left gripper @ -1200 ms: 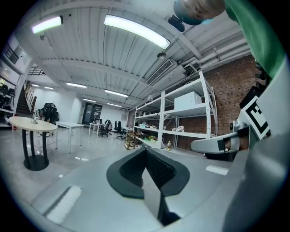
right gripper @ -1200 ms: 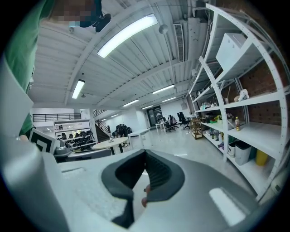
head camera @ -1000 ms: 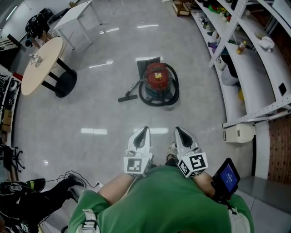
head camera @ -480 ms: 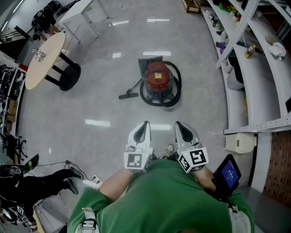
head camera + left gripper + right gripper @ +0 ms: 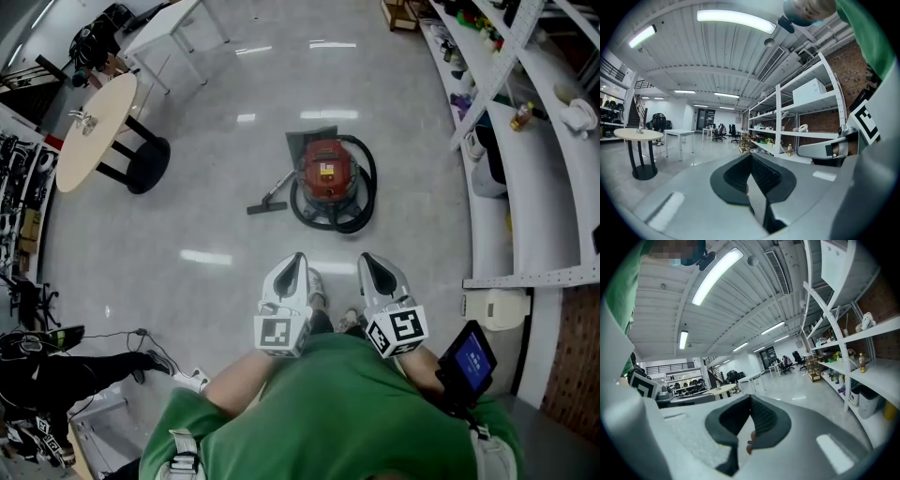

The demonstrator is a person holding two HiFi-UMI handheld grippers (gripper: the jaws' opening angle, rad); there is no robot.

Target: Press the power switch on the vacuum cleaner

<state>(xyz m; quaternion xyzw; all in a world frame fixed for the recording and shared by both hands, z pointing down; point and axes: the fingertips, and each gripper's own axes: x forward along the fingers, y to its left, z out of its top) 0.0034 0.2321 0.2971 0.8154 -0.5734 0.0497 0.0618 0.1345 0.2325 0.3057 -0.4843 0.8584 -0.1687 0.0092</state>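
Red plastic canister vacuum cleaner (image 5: 324, 172), ringed by its black coiled hose (image 5: 366, 202), stands on the glossy grey floor (image 5: 187, 141) in the upper middle of the head view, well apart from both grippers. The white left gripper (image 5: 296, 264) and white right gripper (image 5: 367, 264) sit low in the frame, near the person's green shirt (image 5: 337, 412). Each has its jaws pressed together on nothing and points out across the room, not down at the machine. The step in hand looks like the approach. Next the person likely needs to close in, lower one closed tip and find the switch, which is too small to make out from here
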